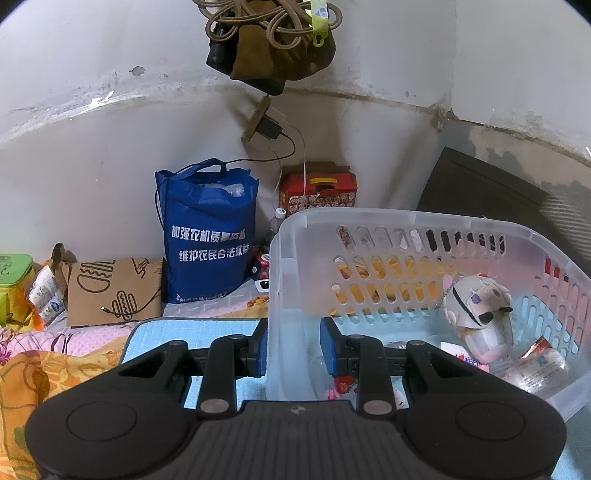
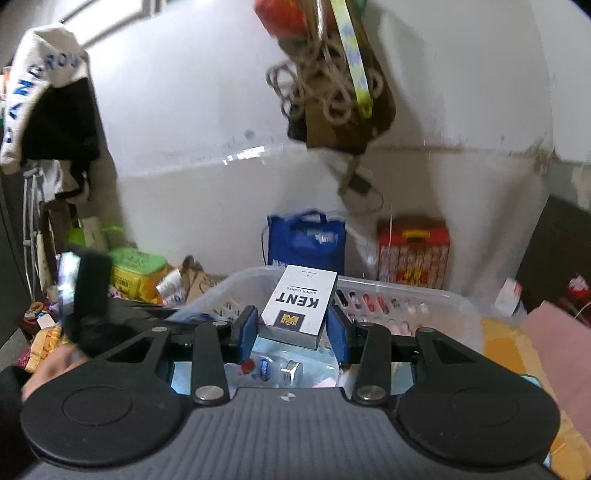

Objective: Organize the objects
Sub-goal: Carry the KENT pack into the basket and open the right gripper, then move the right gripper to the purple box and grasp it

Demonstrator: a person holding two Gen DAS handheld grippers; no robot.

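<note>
Left gripper (image 1: pixel 293 345) is clamped on the near-left corner wall of the clear plastic basket (image 1: pixel 369 218): one blue pad outside the wall, one inside, both pressed on it. The basket sits on a light blue mat (image 1: pixel 166 332) laid over a flowered bedspread (image 1: pixel 44 362).

Inside the basket: a plush doll (image 1: pixel 478 314) lies tilted against the right wall, a clear wrapped packet (image 1: pixel 535 365) sits in the near-right corner just beside it, and a pink-and-white card (image 1: pixel 465 356) lies flat in front of the doll. A small clear bottle lies on the basket floor near the left pads, hard to make out there.

Right gripper (image 2: pixel 291 325) has its jaws closed on a white cigarette pack (image 2: pixel 299 302) marked KENT, gripped on both long sides and held above the basket's (image 2: pixel 443 295) near rim, print upside down to the camera. Below the pack, on the basket floor, the small bottle (image 2: pixel 273 367) with its metal cap lies on its side.

Behind the basket, against the wall: a blue tote bag (image 1: pixel 207 236), a red box (image 1: pixel 317 192) beside it to the right, a brown paper bag (image 1: pixel 114 291) and a green bag (image 1: pixel 14 273) off to the left. A bundle of brown cord (image 1: pixel 273 33) hangs on the wall above. The right view is blurred.
</note>
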